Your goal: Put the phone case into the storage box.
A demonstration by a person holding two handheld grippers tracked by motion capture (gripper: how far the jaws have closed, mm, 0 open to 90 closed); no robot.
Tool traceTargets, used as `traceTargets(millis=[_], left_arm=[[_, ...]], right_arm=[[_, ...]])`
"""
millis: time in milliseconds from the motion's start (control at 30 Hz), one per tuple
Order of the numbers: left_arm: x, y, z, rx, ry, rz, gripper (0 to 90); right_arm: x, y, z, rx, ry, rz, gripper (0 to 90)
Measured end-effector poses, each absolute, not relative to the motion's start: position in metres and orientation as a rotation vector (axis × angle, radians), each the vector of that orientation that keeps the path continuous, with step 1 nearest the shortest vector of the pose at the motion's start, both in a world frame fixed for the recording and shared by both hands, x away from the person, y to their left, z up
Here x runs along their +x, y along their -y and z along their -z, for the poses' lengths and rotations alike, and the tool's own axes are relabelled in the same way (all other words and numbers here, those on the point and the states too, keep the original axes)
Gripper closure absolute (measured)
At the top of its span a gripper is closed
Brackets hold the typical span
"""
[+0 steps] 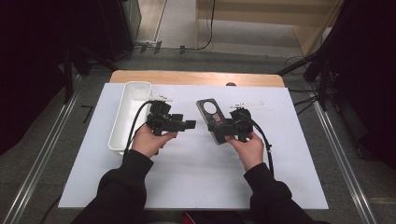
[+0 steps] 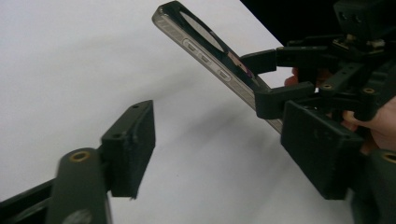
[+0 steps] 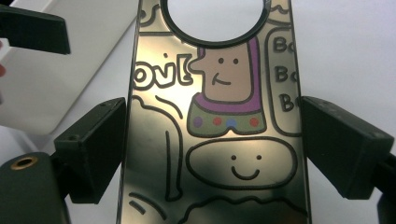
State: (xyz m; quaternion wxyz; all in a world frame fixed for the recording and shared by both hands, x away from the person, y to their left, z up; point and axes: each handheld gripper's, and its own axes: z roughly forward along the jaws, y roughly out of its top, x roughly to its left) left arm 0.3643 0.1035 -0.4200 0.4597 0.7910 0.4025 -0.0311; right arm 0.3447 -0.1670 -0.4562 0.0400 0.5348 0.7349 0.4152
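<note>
A phone case (image 1: 208,111) with a round camera hole and cartoon drawings (image 3: 219,93) is held above the white mat. My right gripper (image 1: 223,129) is shut on it, with the pads against its two long edges (image 3: 212,149). In the left gripper view the case (image 2: 205,51) stands tilted, with the right gripper (image 2: 280,79) clamped on its lower part. My left gripper (image 1: 186,124) is open just left of the case. Its jaws stand wide apart (image 2: 219,140) with only bare mat between them.
A long white bin (image 1: 133,93) lies at the mat's left side, close behind the left hand, and shows again as a white bin (image 3: 56,74) in the right gripper view. Two small white strips (image 1: 163,99) (image 1: 247,103) lie behind the grippers. The white mat (image 1: 196,177) covers a wooden table (image 1: 196,77).
</note>
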Motion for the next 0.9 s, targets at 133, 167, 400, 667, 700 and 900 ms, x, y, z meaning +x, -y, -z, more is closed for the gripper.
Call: traceTargets(millis=[133,167,400,667,700,900], left_arm=[[0.369,-0.097,0.422,1.935,-1.016,0.102,27.5],[0.370,-0.096,0.422,1.931,-1.025,0.105,27.6],[0.376,-0.090,0.420,1.920,-1.057,0.124,29.4],[0.382,-0.084,0.418,1.913,-1.077,0.165,33.7],[0.382,-0.082,0.417,1.926,-1.081,0.153,33.7],[0.387,-0.076,0.415,1.942,-1.106,0.149,33.8]], right_arm=[[0.344,0.165,0.456,1.633,-2.242,-1.264,10.4],[0.343,0.165,0.457,1.629,-2.239,-1.264,10.4],[0.341,0.164,0.458,1.637,-2.213,-1.287,10.4],[0.340,0.163,0.458,1.640,-2.205,-1.304,10.4],[0.340,0.163,0.458,1.642,-2.204,-1.306,10.4],[0.339,0.162,0.458,1.648,-2.203,-1.312,10.5]])
